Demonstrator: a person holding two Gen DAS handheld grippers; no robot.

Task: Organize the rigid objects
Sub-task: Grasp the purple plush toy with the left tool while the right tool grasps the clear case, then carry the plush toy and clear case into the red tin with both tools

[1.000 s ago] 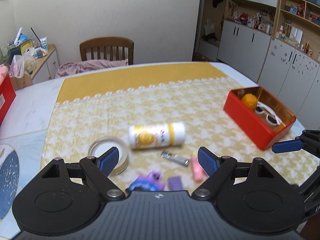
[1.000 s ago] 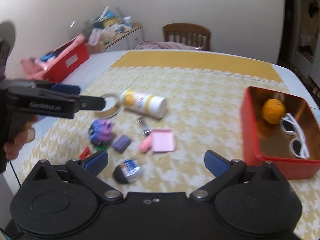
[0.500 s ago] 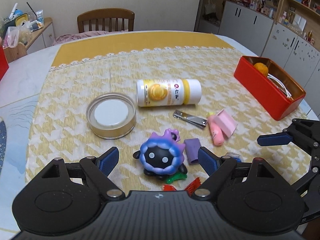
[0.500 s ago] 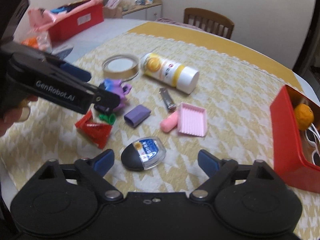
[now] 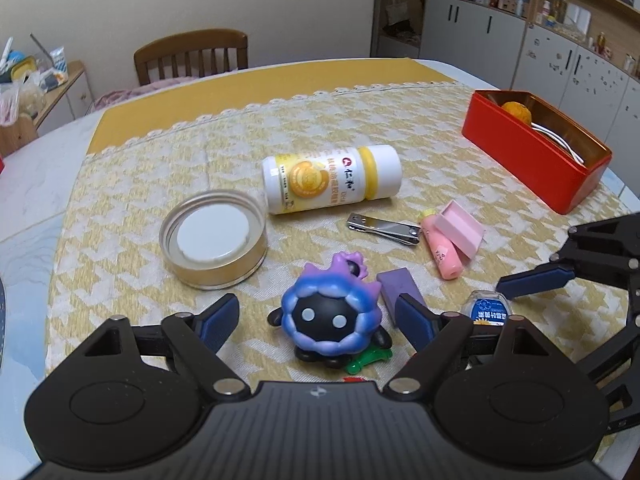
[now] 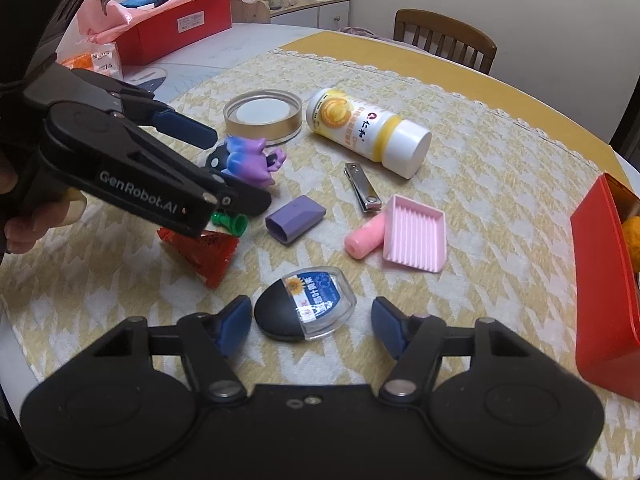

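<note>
Both grippers have dropped closer to the tablecloth [image 5: 420, 120] since the earlier frame, so the clutter now sits right at your fingertips. Your left gripper [image 5: 320, 322] straddles the purple-blue figurine [image 5: 328, 320]; its jaws are closing, but the pads do not yet touch the toy. Your right gripper [image 6: 310, 322] straddles the black-and-clear case [image 6: 304, 308]; its jaws are closing too, with the near pad just beside the case's dark end and the far pad apart from it.

To do this step well, centre each thing between the pads before you squeeze. On the left, keep the far pad off the purple block [image 5: 398, 286], which lies just beyond it, and lift clear of the green piece [image 5: 366, 360] tucked under the toy. On the right, the case looks smooth and domed, so it may slip; grip it low and square. The red bin [image 5: 532, 152], ahead of your left gripper and to its right, seems the likely drop place.

Count: 1 figurine, 1 case, 1 purple block, 1 bottle [image 5: 332, 178], 1 jar lid [image 5: 214, 244], 1 nail clipper [image 5: 384, 228], 1 pink tube [image 5: 440, 250], 1 pink tray [image 6: 414, 236], 1 red wrapper [image 6: 202, 250], 1 green piece, 1 bin holding 1 orange ball [image 5: 516, 110].
</note>
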